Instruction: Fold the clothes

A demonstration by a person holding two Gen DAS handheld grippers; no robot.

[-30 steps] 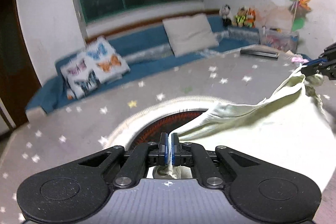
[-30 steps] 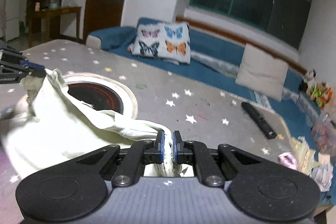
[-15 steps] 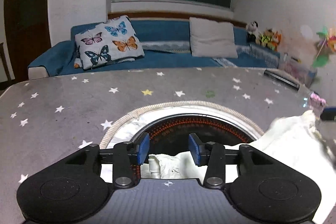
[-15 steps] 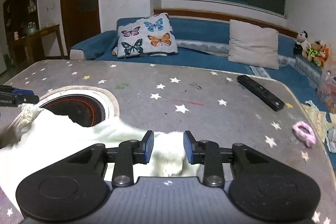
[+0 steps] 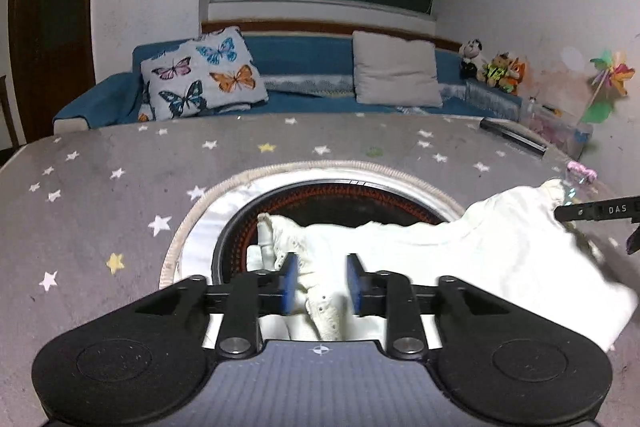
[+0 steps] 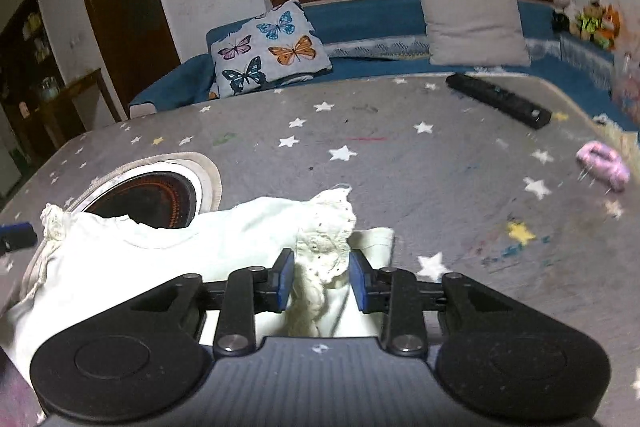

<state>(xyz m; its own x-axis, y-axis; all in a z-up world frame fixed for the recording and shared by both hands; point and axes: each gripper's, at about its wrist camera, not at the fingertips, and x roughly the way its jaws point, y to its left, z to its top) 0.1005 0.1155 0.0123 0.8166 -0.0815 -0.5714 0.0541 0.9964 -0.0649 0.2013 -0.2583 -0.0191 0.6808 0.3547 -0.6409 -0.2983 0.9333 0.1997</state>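
Cream garment [image 5: 460,259] laid on bench [image 5: 120,195], partly over round burner [image 5: 320,203]; one fold judged done, more left. Left tool [image 5: 320,283] and right tool [image 6: 320,279] just been closing, jaws apart, frilly edges between, not clamped.

The white letters "DAS" stand on the black finger of the right gripper [image 5: 600,213], seen at the right edge of the left wrist view. Nothing else is legible.
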